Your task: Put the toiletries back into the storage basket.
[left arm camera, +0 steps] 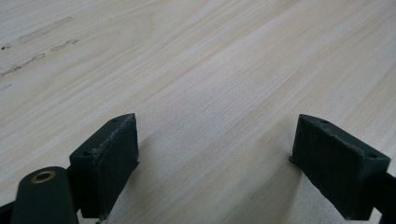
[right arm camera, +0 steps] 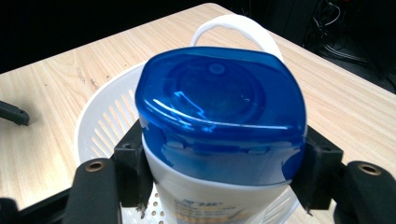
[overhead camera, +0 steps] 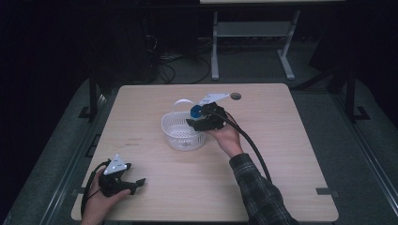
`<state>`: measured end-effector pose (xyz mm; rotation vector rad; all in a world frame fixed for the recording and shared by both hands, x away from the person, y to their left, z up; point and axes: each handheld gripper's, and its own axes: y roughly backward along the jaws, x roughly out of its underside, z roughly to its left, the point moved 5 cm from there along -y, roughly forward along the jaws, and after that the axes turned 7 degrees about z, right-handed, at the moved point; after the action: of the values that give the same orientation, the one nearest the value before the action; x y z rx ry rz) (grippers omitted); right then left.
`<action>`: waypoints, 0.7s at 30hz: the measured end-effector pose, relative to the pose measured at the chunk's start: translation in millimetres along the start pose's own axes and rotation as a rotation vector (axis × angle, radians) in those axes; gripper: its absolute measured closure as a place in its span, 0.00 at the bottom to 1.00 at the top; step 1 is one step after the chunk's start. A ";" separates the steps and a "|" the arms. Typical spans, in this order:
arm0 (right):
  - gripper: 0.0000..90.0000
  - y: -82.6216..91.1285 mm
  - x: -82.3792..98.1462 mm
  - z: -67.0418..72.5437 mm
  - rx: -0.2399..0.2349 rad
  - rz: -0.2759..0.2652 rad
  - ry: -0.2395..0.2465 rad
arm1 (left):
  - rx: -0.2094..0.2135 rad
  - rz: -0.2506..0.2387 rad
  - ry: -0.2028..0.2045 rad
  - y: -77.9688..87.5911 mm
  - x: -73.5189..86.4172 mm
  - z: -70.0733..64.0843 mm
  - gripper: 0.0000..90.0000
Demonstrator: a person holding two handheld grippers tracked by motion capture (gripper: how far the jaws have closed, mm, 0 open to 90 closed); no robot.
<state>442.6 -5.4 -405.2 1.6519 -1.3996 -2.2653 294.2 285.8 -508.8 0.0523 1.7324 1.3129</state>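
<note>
The blue-capped bottle [right arm camera: 219, 130] is clamped in the right gripper [overhead camera: 202, 118], cap foremost, directly above the white basket [overhead camera: 180, 133], which lies below for lowering.

The room is dark. A light wooden table [overhead camera: 155, 197] stands in the middle, and it has a small round hole [overhead camera: 235, 96] near its far edge. The floor [overhead camera: 366, 154] around it is grey. Behind the table stands a pale metal stand [overhead camera: 253, 33] with two legs. Black cables [overhead camera: 180, 63] lie on the floor to the left of the stand.
</note>
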 end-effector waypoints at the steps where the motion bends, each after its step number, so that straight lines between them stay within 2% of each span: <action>1: 0.37 -0.6 0.8 -0.3 0.002 0.003 0.005 | 0.000 0.000 0.000 0.0 0.0 0.0 0.15; 6: 0.37 -3.9 5.0 -1.3 0.002 0.025 0.004 | 0.001 0.001 0.000 0.0 0.0 0.0 0.15; 13: 0.36 -3.8 5.5 -1.1 -0.012 0.021 -0.005 | 0.000 0.000 0.000 0.0 0.0 0.0 0.15; 21: 0.20 -4.9 7.2 0.0 -0.022 0.049 -0.017 | 0.000 -0.001 0.000 -0.1 0.0 0.0 0.15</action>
<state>441.6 -5.9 -413.9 1.5776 -1.3972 -2.2649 294.2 285.8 -508.9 0.0515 1.7324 1.3128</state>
